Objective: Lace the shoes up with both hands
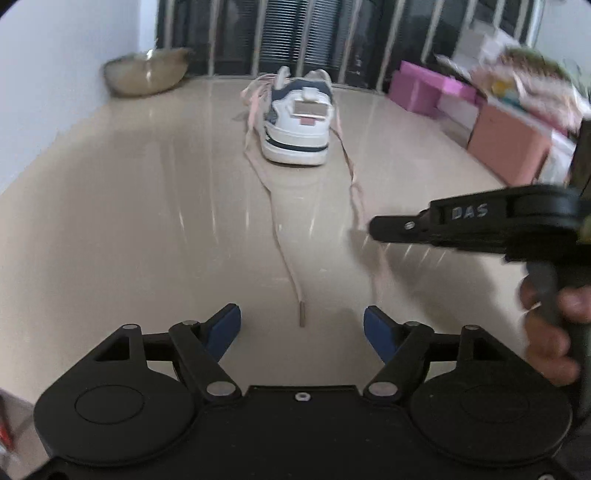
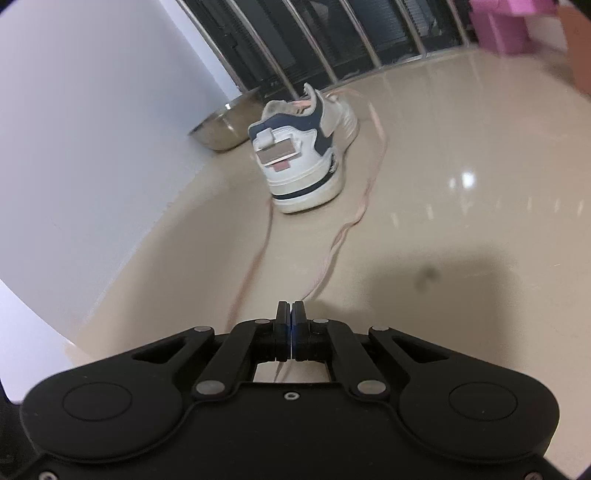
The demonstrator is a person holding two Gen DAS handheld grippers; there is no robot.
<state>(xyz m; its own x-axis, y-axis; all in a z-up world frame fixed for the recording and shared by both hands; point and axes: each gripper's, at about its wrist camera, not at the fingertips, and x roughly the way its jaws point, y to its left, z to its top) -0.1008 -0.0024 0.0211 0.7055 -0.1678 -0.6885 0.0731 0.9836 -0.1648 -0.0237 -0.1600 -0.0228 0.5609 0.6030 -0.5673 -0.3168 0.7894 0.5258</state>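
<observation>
- Toward the far edge of the glossy beige floor (image 1: 110, 221), close to the dark railing (image 1: 295, 33), the white-and-navy sneaker (image 1: 298, 118) stood upright with its heel facing both cameras, probably so that both lace ends could be drawn back toward the person.
- From the shoe, two pink lace ends trailed across the floor: the left lace (image 1: 288, 258) ran nearly straight, its aglet lying on the floor just ahead of the left gripper (image 1: 302, 332).
- That left gripper was released, its blue pads spread wide with nothing between them; it seemed lined up on the aglet for a pickup.
- On the other side, the right lace (image 2: 334, 254) snaked from the shoe's right side to the right gripper (image 2: 291, 314), which was clenched, fingers pressed together on the lace; a thin strand showed behind the pads as well.
- Seen from the left wrist, the right gripper hung just over the floor, the person's hand (image 1: 550, 332) wrapped on its handle.
- Against the left wall sat a steel bowl (image 1: 146, 70); pink boxes (image 1: 424, 90) lined the right edge, well apart from the shoe.
</observation>
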